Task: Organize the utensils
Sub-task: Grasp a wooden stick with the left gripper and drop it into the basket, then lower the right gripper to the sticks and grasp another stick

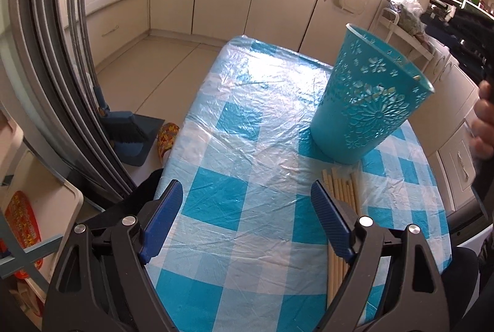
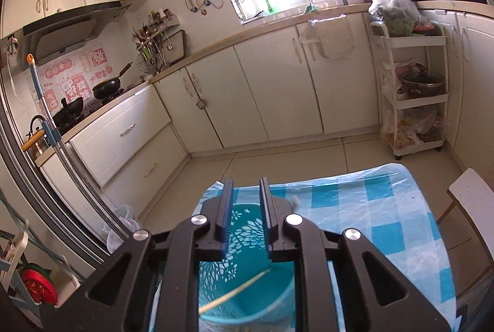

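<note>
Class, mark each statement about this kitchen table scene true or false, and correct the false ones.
1. The turquoise holder stands on a blue-and-white checked tablecloth. True.
2. The wooden chopsticks on the cloth lie inside the holder. False: they lie on the cloth beside it, near the left gripper.
3. The left gripper is shut on a chopstick. False: its jaws stand wide apart with nothing between them.
4. The right gripper is above the holder's opening. True.
5. A stick leans inside the holder. True.
</note>
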Demonstrator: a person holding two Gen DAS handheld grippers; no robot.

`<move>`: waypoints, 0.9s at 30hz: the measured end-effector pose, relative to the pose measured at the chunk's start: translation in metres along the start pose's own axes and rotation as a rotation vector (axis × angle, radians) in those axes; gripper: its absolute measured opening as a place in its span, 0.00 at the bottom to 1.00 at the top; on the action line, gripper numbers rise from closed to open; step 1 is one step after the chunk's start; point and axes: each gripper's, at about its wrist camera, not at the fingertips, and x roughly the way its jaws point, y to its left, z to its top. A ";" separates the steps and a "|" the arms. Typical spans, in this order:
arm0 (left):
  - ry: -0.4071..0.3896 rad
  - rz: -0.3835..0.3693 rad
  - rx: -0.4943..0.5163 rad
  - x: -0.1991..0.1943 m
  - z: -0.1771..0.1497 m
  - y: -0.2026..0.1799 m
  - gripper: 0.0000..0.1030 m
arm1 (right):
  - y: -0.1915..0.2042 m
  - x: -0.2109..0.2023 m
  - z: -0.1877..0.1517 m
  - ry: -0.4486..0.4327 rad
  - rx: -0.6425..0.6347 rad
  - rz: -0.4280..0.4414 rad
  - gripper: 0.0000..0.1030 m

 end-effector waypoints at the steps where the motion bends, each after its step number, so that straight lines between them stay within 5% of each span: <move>1: -0.011 0.004 0.006 -0.005 0.000 -0.002 0.81 | -0.002 -0.011 0.000 -0.018 0.005 -0.005 0.18; 7: -0.039 0.017 0.021 -0.019 0.000 -0.005 0.84 | -0.014 -0.073 -0.021 -0.097 0.041 -0.054 0.23; 11: -0.032 0.023 0.026 -0.022 -0.004 -0.006 0.84 | -0.014 -0.088 -0.070 -0.006 0.027 -0.094 0.23; 19: -0.013 0.038 0.066 -0.024 -0.014 -0.014 0.84 | -0.007 -0.011 -0.166 0.362 -0.025 -0.099 0.17; 27: 0.016 0.045 0.072 -0.021 -0.021 -0.013 0.84 | 0.002 0.044 -0.184 0.439 -0.092 -0.156 0.15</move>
